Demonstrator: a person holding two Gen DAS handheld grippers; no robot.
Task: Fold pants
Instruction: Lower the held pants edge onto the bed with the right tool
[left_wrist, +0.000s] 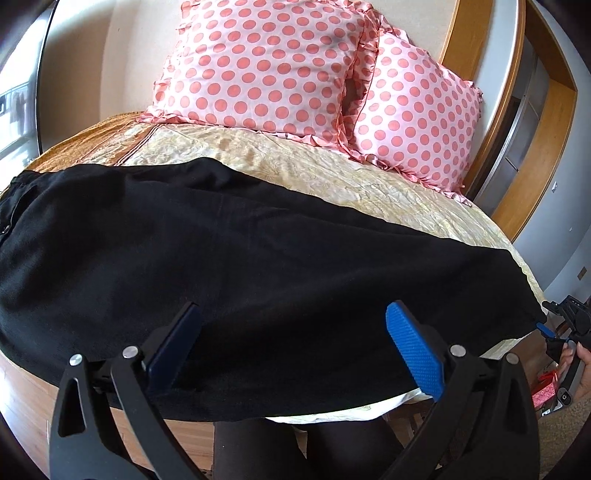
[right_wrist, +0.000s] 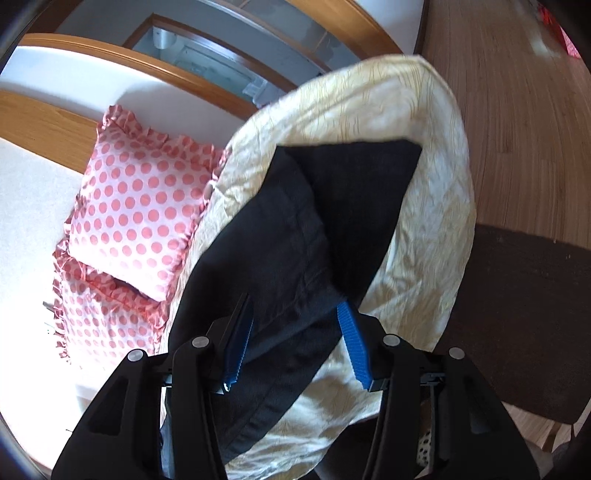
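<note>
Pants: the black soft cloth pants (left_wrist: 229, 266) lie spread flat across the bed, right in front of both claws.
Left claw: the left gripper (left_wrist: 291, 343) hangs over the near edge of the pants, blue pads wide apart, holding nothing.
Right claw: the right gripper (right_wrist: 295, 343) has its pads apart, with the pant end lying between them.
Bed: the crinkly cream bedspread (left_wrist: 332, 177) lies under the pants.
Pillows: two pink pillows with red dots (left_wrist: 266, 66) sit far beyond the left claw.
</note>
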